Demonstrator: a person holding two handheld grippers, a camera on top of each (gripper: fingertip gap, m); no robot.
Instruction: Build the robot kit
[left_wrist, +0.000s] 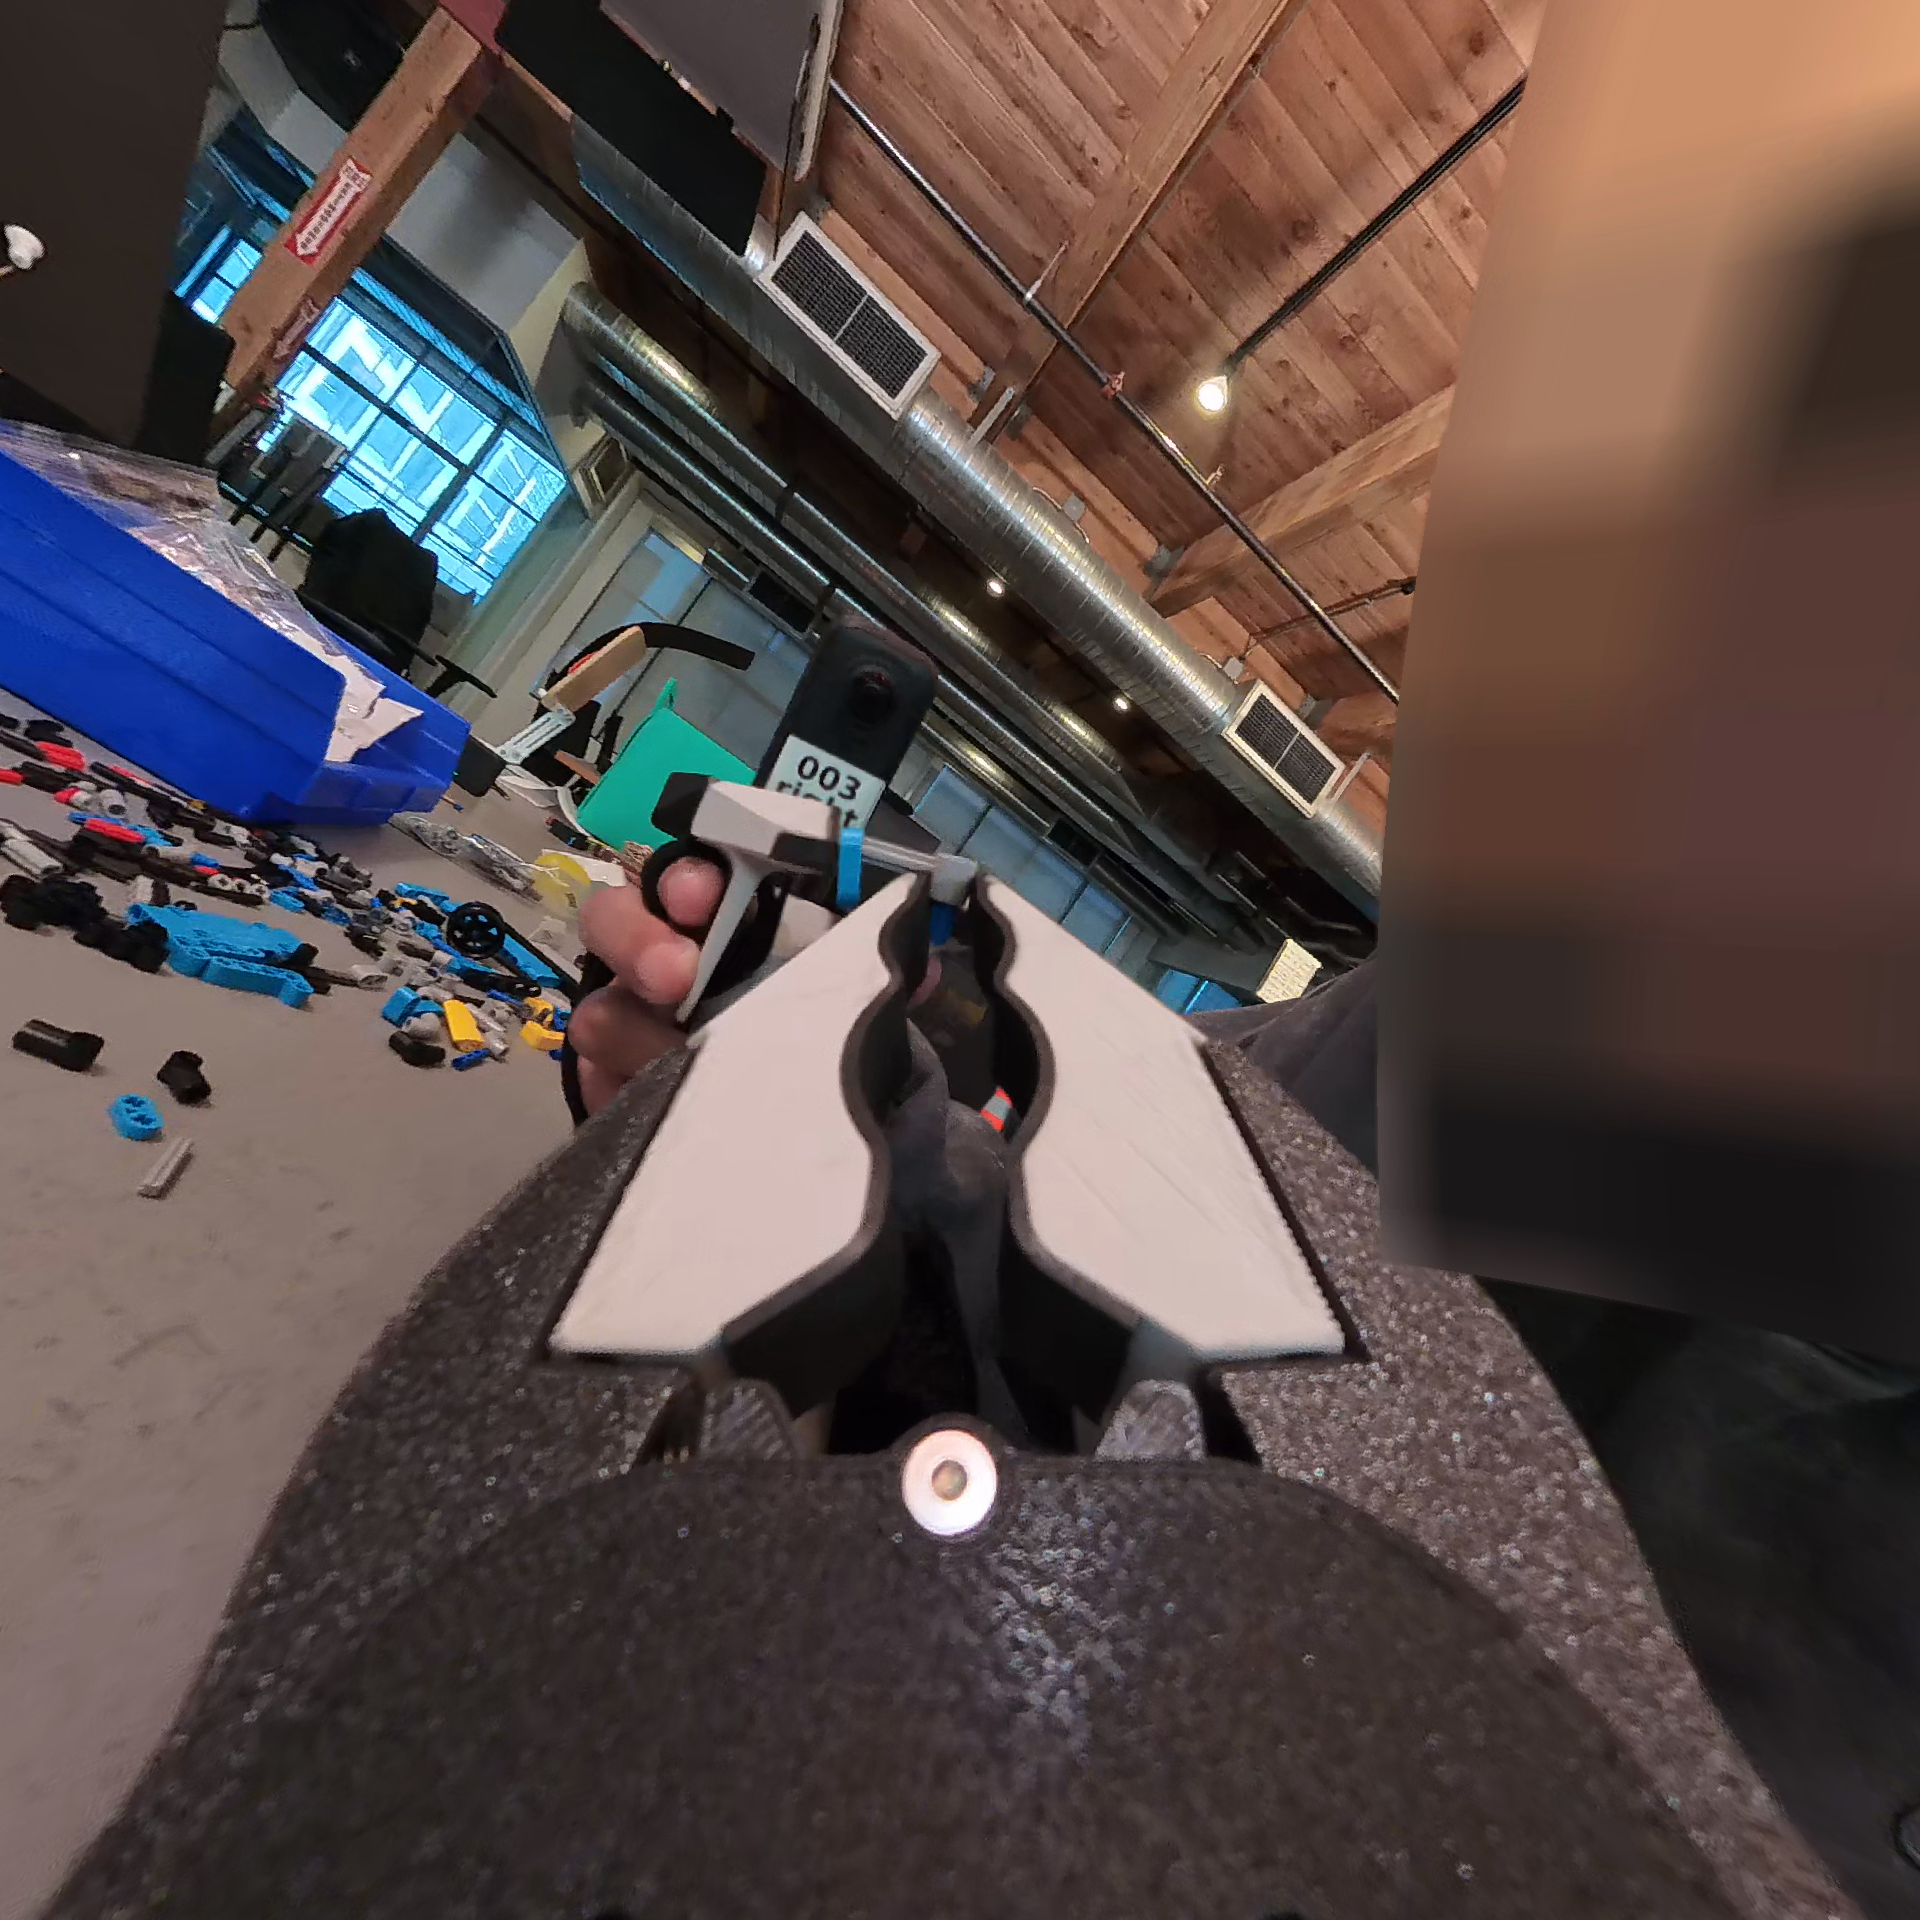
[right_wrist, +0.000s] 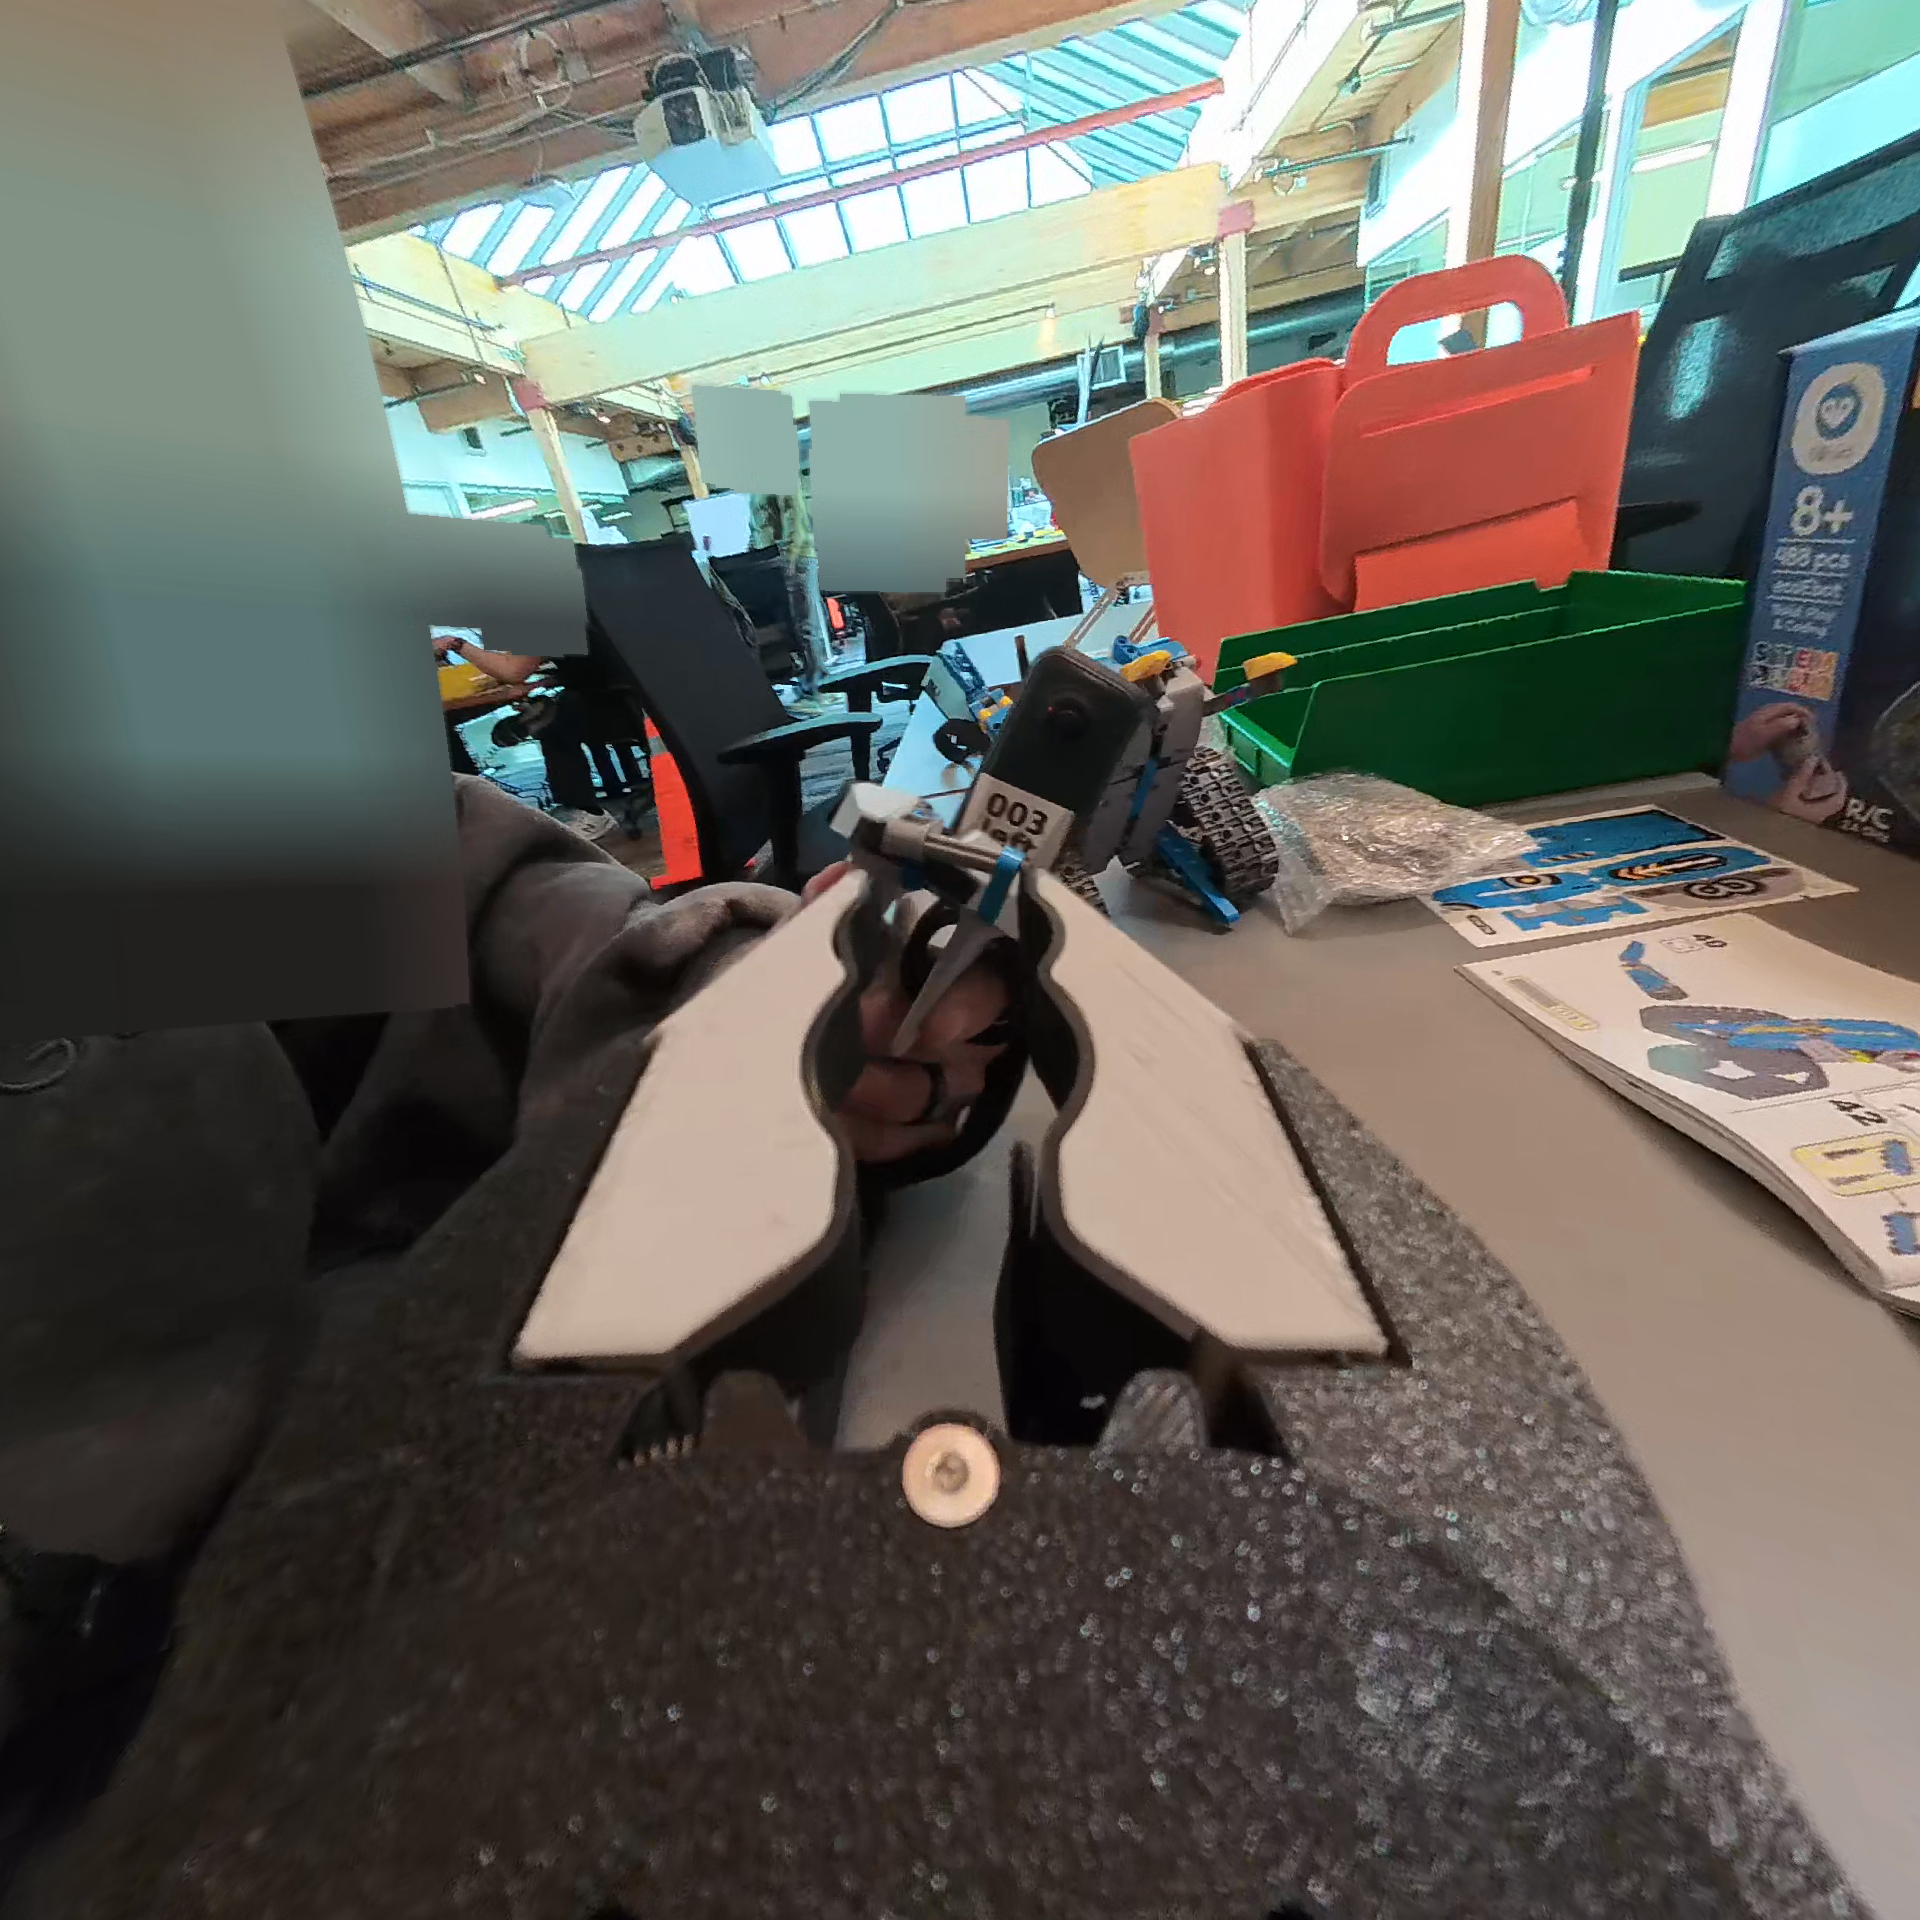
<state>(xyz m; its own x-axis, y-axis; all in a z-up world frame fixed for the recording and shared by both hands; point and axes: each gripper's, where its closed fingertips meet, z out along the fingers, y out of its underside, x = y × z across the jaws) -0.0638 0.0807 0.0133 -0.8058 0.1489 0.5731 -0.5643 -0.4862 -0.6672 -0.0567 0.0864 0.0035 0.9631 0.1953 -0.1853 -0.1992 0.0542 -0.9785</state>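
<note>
Both claws are up off the tabletop (left_wrist: 260, 1299) and facing each other, tip to tip, so each wrist camera looks straight at the other gripper. My left claw (left_wrist: 948, 888) has its jaws drawn nearly together at the tips, pinching the end of a short grey rod (left_wrist: 914, 854). The rod runs across toward my right claw (right_wrist: 945, 888), and a slim blue piece (right_wrist: 1000, 883) sits on it, hard against the inner edge of one right finger. The right jaws stand partly apart here. I can't tell whether they're actually gripping the blue piece or just resting beside it. The rod and blue piece hang in the air between the two claws, well above the tabletop. On my left-hand side it's a real scatter: loose pieces (left_wrist: 260, 914) in black, blue, yellow and grey, a black wheel (left_wrist: 476, 928) among them, and a blue bin (left_wrist: 208, 644) behind. The right side shows a tracked model (right_wrist: 1195, 790) standing just past the claws, a crumpled plastic bag (right_wrist: 1371, 831) beside it, a sticker sheet (right_wrist: 1631, 873), an open booklet (right_wrist: 1714, 1060), a green bin (right_wrist: 1507, 675) and an orange bag (right_wrist: 1403, 468).
</note>
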